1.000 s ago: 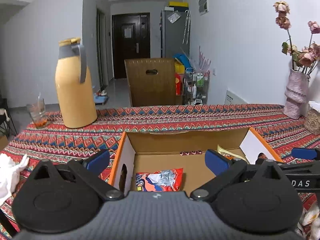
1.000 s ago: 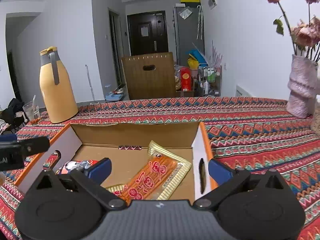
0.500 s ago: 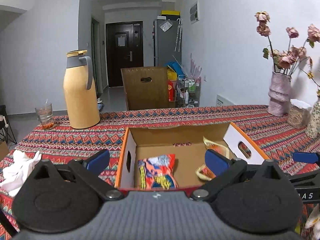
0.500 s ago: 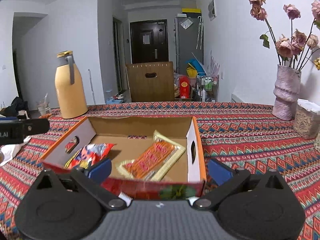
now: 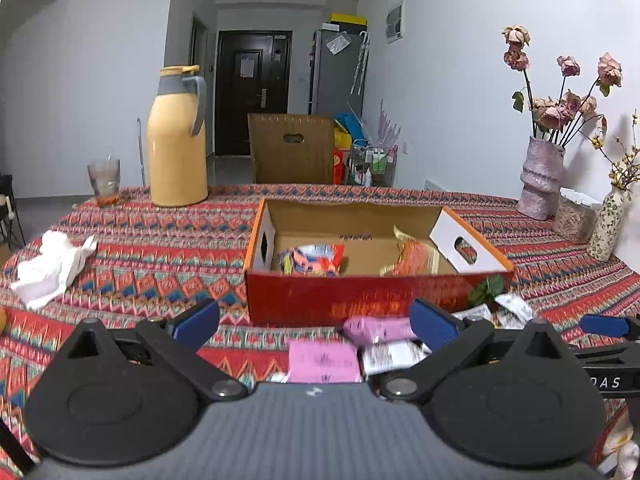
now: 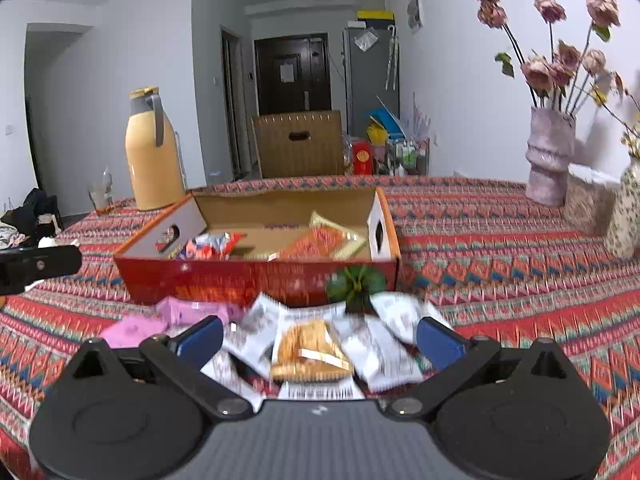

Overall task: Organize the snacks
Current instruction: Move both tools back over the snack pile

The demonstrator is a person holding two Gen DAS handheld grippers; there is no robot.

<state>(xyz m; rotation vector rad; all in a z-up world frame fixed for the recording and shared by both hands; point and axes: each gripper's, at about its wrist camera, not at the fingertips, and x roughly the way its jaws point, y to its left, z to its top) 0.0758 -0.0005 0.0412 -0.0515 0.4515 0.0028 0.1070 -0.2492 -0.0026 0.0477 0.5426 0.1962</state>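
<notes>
Both grippers were spread wide and empty above the loose snack pile at the near side of the red cardboard box (image 6: 256, 280). Right gripper (image 6: 318, 338) sat nearer: the tan pastry packet (image 6: 310, 352) lay directly between its fingers, long axis running near-to-far, flanked by glossy white sachets (image 6: 386, 344). Left gripper (image 5: 316, 322) faced the flat pink packets (image 5: 324, 360). Inside the box lay a crinkly foil bag (image 5: 312, 258) and an orange wafer pack (image 6: 316, 242).
</notes>
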